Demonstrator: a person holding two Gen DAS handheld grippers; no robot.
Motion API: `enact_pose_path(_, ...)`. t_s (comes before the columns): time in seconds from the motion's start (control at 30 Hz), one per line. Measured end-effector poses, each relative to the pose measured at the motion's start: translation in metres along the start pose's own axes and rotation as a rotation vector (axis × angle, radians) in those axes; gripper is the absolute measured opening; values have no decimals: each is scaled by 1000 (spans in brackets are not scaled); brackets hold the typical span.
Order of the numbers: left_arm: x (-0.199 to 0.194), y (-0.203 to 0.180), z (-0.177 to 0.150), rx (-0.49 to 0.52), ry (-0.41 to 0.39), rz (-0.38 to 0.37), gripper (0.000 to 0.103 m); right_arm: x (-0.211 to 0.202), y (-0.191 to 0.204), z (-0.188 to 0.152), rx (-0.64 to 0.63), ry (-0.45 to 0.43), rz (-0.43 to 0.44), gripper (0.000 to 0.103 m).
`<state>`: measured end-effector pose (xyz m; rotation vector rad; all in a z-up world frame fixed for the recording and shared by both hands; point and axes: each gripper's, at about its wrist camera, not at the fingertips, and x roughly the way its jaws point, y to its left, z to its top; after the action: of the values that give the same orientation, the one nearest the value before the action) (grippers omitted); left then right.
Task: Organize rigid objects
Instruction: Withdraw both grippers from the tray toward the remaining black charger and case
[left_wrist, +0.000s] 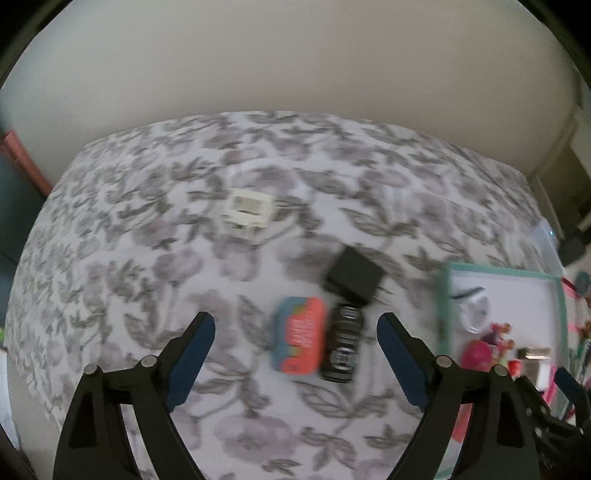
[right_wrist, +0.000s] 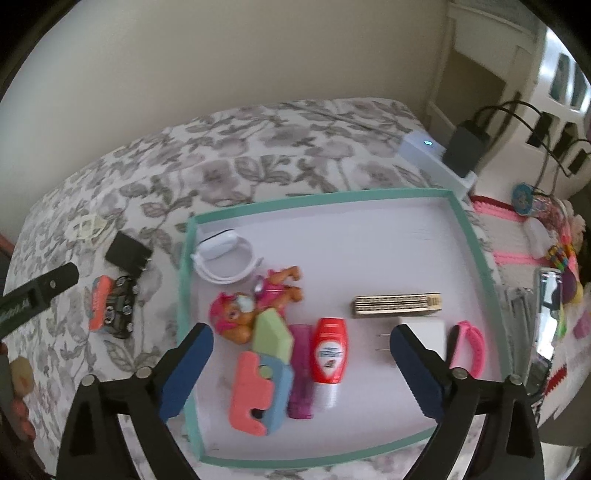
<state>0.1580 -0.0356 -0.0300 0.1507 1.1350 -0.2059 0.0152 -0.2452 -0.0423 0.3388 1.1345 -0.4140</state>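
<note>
On the floral bedspread (left_wrist: 147, 258) lie an orange box (left_wrist: 299, 336) and a black toy car (left_wrist: 341, 343) side by side. A black plug adapter (left_wrist: 352, 275) is just beyond them, and a white plastic piece (left_wrist: 247, 208) farther off. My left gripper (left_wrist: 295, 323) hangs open above the box and car, holding nothing. My right gripper (right_wrist: 301, 332) stands open and empty over the teal-rimmed tray (right_wrist: 325, 195). The tray holds a white band (right_wrist: 225, 258), a toy pup (right_wrist: 255, 306), foam shapes (right_wrist: 258, 373), a red bottle (right_wrist: 328, 354), a wooden block (right_wrist: 397, 304), a white charger (right_wrist: 424, 332) and a pink clip (right_wrist: 469, 347).
A white device with a blue light (right_wrist: 432, 155) and a black adapter with cables (right_wrist: 467, 144) sit beyond the tray's far right corner. Pink-trimmed fabric with colourful trinkets (right_wrist: 546, 236) lies right of the tray. A plain wall bounds the bed's far side.
</note>
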Motion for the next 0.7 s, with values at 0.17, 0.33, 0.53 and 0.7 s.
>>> enact_pose_path(0.17, 3, 33, 2, -59, -5, 61, 90, 0, 23, -1, -46, -16, 28, 103)
enact_pose_path(0.33, 2, 54, 4, -90, -12, 84, 90, -2, 40, -1, -66, -26, 54, 103)
enact_pose_path(0.53, 2, 69, 5, -114, -17, 90, 98, 0, 56, 0, -86, -26, 65, 103)
enact_pose_path(0.7, 4, 80, 6, -130, -19, 89, 98, 3, 68, 1, -99, -28, 72, 103)
